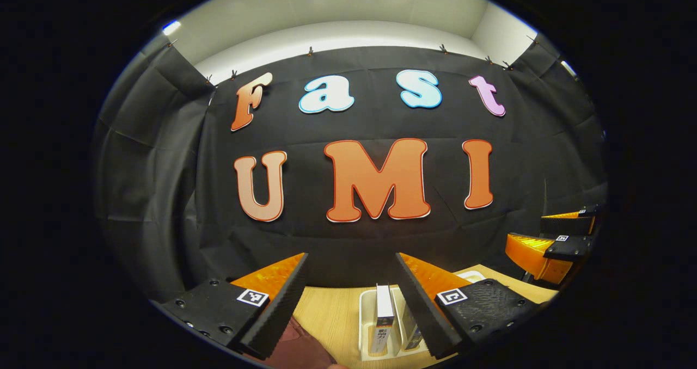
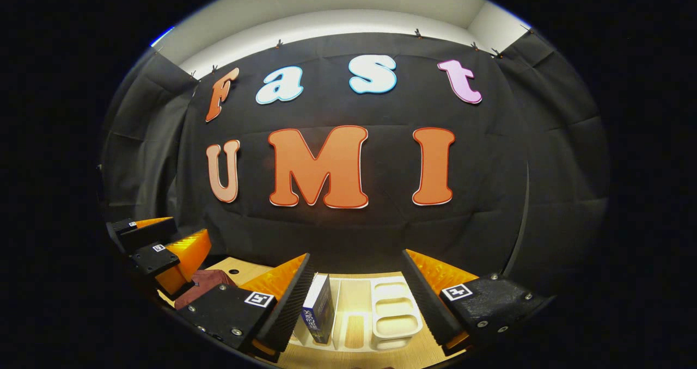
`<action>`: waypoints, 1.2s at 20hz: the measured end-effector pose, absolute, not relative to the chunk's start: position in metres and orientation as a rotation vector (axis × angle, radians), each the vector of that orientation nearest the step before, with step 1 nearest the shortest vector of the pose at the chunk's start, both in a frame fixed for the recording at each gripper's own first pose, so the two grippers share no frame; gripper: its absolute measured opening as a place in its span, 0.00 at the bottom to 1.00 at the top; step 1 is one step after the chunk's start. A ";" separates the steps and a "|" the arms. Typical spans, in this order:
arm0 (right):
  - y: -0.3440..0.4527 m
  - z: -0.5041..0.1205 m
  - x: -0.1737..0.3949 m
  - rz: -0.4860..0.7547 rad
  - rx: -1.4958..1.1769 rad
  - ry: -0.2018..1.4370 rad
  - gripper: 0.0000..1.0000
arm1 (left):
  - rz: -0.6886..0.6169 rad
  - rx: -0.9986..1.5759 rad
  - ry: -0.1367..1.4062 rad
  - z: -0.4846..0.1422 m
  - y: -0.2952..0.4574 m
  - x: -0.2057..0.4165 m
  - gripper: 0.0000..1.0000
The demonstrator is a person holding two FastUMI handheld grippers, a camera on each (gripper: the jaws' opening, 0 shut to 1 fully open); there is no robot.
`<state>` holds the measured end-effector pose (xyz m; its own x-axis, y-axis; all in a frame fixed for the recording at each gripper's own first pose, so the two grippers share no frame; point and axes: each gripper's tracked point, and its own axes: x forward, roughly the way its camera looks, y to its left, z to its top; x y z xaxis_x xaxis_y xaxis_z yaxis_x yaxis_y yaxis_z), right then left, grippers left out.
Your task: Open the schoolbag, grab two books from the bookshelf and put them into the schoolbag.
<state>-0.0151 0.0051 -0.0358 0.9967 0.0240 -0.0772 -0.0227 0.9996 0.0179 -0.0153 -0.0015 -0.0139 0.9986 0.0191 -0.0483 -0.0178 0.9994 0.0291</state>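
Observation:
My left gripper [image 1: 352, 257] is open and holds nothing, raised over the wooden table [image 1: 326, 312]. Below it stands the white bookshelf [image 1: 364, 317] with a white-spined book [image 1: 384, 317] and a second book [image 1: 411, 328] upright in it. The dark red schoolbag [image 1: 297, 347] lies at the lower left, partly hidden by the left finger. My right gripper [image 2: 356, 254] is also open and empty, above the bookshelf [image 2: 395, 309], where a blue book [image 2: 318, 309] stands in the left slot. The schoolbag [image 2: 204, 282] lies to its left, under the left gripper [image 2: 158, 246]. Whether the bag is open I cannot tell.
The black cloth wall hangs close behind the table in both views. In the left gripper view the right gripper [image 1: 561, 238] hovers at the far right at about the same height. The bookshelf's right compartments [image 2: 395, 325] hold no books.

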 end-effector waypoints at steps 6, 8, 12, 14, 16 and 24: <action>-0.001 -0.036 -0.011 0.012 0.015 0.072 0.96 | 0.033 0.050 0.039 -0.013 0.003 -0.012 0.96; -0.002 -0.038 -0.010 0.013 0.014 0.074 0.96 | 0.040 0.066 0.050 -0.016 0.007 -0.014 0.96; 0.000 -0.041 -0.007 0.018 0.015 0.080 0.96 | 0.046 0.109 0.082 -0.024 0.015 -0.017 0.96; 0.000 -0.043 -0.007 0.017 0.011 0.082 0.96 | 0.053 0.145 0.099 -0.029 0.020 -0.021 0.96; -0.001 -0.046 -0.005 0.014 0.011 0.086 0.96 | 0.056 0.211 0.131 -0.039 0.028 -0.026 0.96; -0.002 -0.076 -0.003 0.009 -0.008 0.159 0.96 | 0.043 0.433 0.403 -0.095 0.065 -0.069 0.96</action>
